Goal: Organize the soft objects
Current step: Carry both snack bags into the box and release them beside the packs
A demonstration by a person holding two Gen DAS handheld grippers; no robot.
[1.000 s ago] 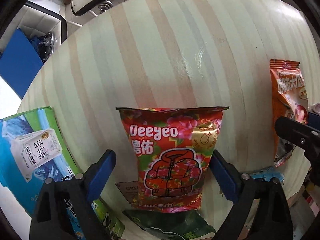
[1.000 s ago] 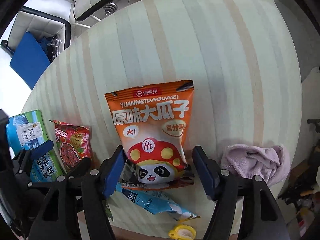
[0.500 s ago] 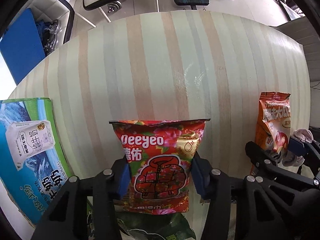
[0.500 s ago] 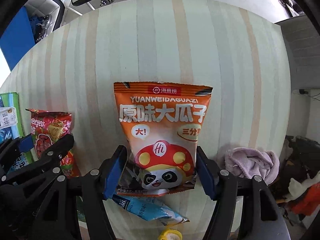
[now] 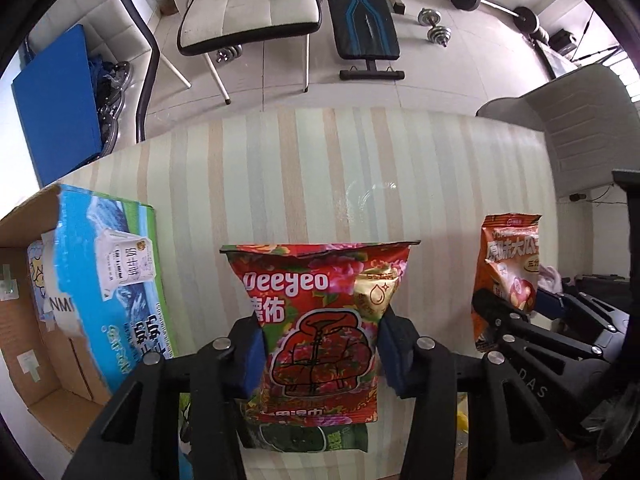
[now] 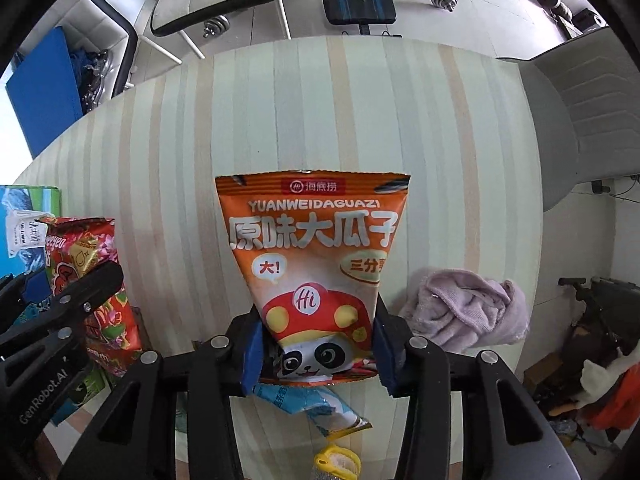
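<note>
My left gripper (image 5: 320, 350) is shut on a red Deeyeo snack bag (image 5: 320, 312) and holds it upright above the striped table (image 5: 320, 168). My right gripper (image 6: 318, 352) is shut on an orange sunflower-seed bag (image 6: 316, 248), also lifted upright. Each bag shows in the other view: the orange bag at the right of the left wrist view (image 5: 508, 276), the red bag at the left of the right wrist view (image 6: 92, 280). A green bag (image 5: 304, 438) and a light blue bag (image 6: 312, 404) lie on the table below the held ones.
An open cardboard box with blue print (image 5: 80, 292) stands at the table's left. A crumpled lilac towel (image 6: 468, 308) lies at the right. A small yellow object (image 6: 336, 460) sits near the front edge. A white chair (image 5: 248, 4) and a weight bench (image 5: 364, 20) stand beyond the table.
Both grippers closed from open onto their bags and lifted them off the table. The view has risen and tilted, so the floor beyond the table now shows.
</note>
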